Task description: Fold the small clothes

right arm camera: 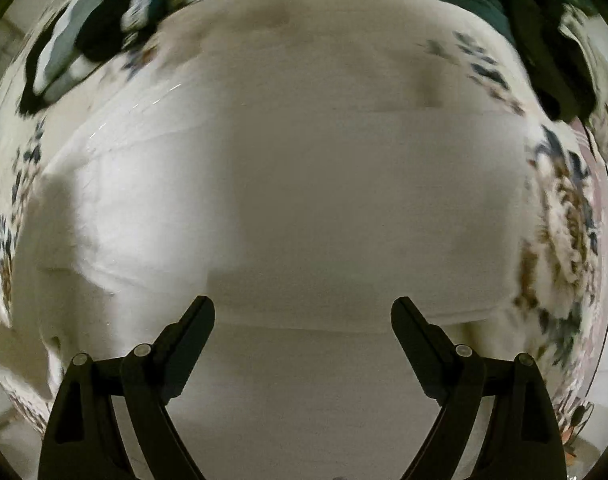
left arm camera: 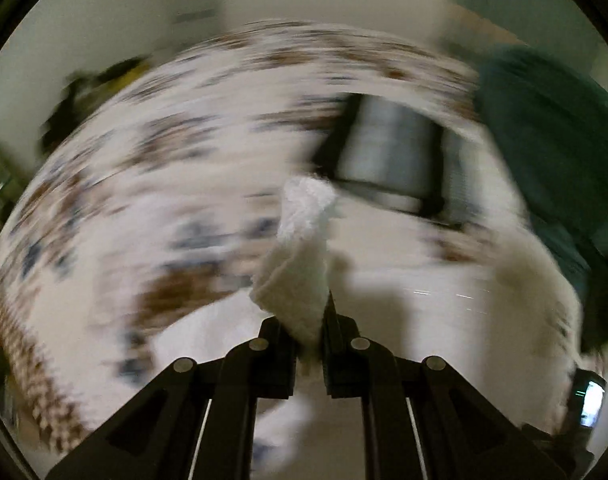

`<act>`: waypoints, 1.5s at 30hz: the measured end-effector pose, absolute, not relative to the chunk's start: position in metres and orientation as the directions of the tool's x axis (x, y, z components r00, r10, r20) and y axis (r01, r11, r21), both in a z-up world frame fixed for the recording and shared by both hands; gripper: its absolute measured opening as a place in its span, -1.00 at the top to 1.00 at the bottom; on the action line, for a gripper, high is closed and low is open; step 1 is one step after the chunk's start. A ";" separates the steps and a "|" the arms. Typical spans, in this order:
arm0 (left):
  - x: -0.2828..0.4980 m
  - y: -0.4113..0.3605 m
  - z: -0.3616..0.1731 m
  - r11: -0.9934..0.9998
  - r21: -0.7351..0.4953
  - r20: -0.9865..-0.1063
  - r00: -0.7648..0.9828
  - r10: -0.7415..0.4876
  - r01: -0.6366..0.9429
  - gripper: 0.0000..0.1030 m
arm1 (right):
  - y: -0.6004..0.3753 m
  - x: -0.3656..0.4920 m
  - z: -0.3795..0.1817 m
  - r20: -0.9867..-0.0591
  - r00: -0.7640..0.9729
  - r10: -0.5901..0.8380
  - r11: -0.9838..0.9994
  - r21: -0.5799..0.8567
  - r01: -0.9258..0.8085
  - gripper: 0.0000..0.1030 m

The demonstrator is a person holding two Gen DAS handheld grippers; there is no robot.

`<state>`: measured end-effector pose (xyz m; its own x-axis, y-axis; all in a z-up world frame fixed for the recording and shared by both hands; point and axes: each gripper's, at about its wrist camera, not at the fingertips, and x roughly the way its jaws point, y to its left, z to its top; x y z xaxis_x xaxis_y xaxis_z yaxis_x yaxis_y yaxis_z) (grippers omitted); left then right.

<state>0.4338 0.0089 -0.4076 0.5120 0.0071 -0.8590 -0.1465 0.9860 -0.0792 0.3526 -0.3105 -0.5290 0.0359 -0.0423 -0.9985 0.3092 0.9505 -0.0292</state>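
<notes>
Left gripper: your jaws clamped on white fleecy cloth, lifted above patterned bedspread.
Right gripper: jaws wide apart, empty, above white garment lying flat on bedspread.
Risk: thin pinch on fleece; your fast swing may shake it loose or drag it across flat garment, rumpling it.
Risk: striped folded stack and dark green clothes nearby; wide sweep could snag them.
Writing, brands: none legible; frames blurred.
</notes>
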 end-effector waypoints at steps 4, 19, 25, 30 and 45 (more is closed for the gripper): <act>0.442 -0.122 -0.401 0.985 -0.151 -0.855 0.489 -0.174 0.086 0.85 | -0.366 0.337 -0.523 -0.996 0.032 -0.086 0.939 -0.071 0.336 -0.78; 0.445 -0.192 -0.438 0.988 -0.124 -0.910 0.386 -0.150 0.090 -0.43 | -0.524 0.317 -0.494 -0.983 0.161 0.088 0.850 0.158 0.503 -0.78; 0.451 -0.067 -0.459 0.979 -0.033 -0.930 0.364 0.044 -0.202 -0.43 | -0.507 0.345 -0.480 -0.933 0.278 0.230 0.760 0.351 0.547 -0.78; 0.440 0.000 -0.474 0.943 0.072 -0.935 0.307 0.178 -0.325 -0.43 | -0.479 0.389 -0.492 -0.909 0.285 0.305 0.755 0.413 0.510 -0.78; 0.429 0.018 -0.487 0.941 0.192 -0.918 0.288 0.273 -0.279 -0.43 | -0.342 0.441 -0.513 -0.971 0.234 -0.040 0.964 0.024 0.266 0.78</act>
<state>0.4293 0.0179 -0.4872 0.2884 0.2726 -0.9179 -0.2792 0.9409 0.1918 0.4406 -0.3418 -0.5126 0.2337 -0.0399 -0.9715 0.2664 0.9636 0.0245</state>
